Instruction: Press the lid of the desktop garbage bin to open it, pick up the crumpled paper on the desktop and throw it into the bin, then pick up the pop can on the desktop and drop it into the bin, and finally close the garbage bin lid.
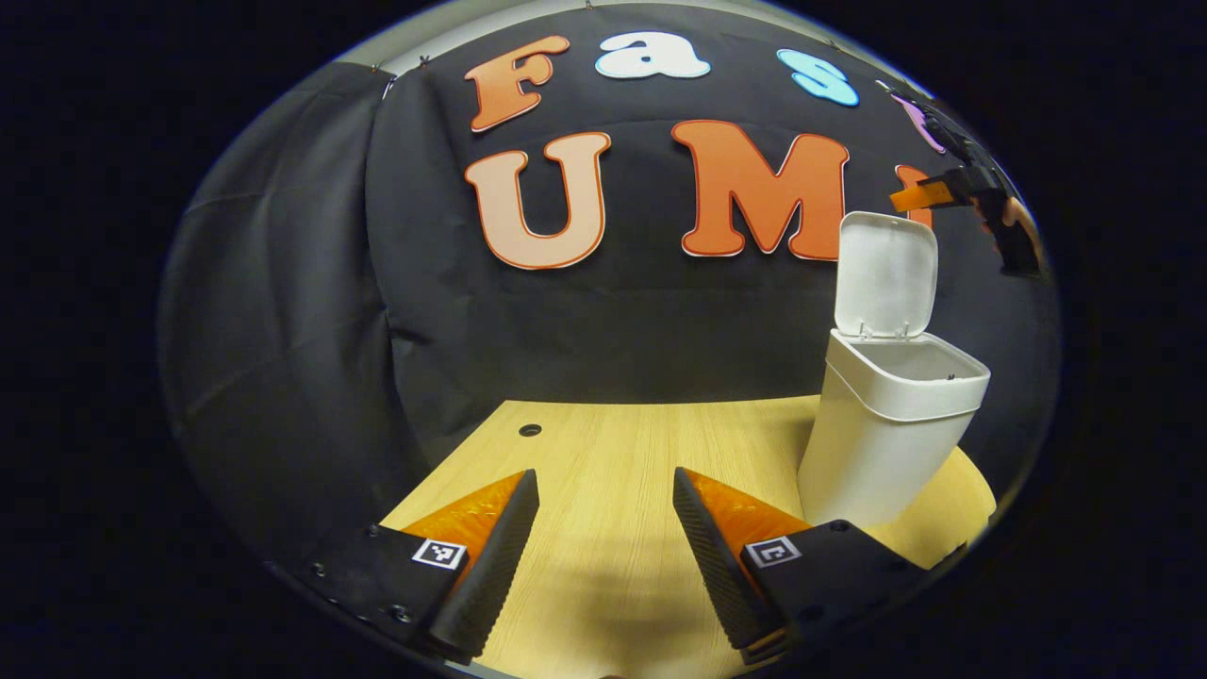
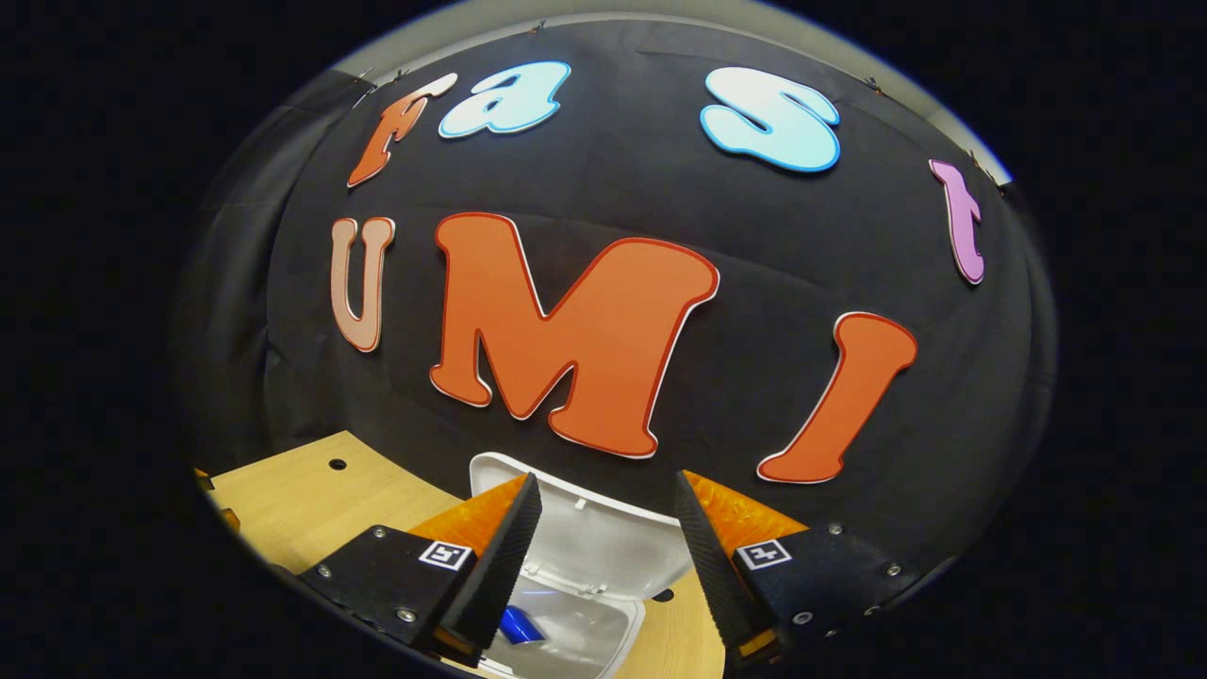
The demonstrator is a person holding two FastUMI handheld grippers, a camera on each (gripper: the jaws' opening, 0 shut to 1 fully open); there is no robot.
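Observation:
A white desktop bin (image 1: pixel 891 424) stands at the right of the wooden table (image 1: pixel 613 443), its lid (image 1: pixel 886 273) swung upright. My left gripper (image 1: pixel 603 495) hovers open over the table left of the bin, nothing between its fingers. The other gripper (image 1: pixel 976 203) hangs high above the bin in the left gripper view. In the right gripper view my right gripper (image 2: pixel 603 514) is open just above the bin's mouth, with the raised lid (image 2: pixel 589 542) behind its fingers. A blue pop can (image 2: pixel 521 625) lies inside the bin (image 2: pixel 589 622).
The black cloth wall closes the booth behind the table. A small round hole (image 1: pixel 530 430) sits near the table's back left corner. Bare wood stretches between my left gripper and the bin.

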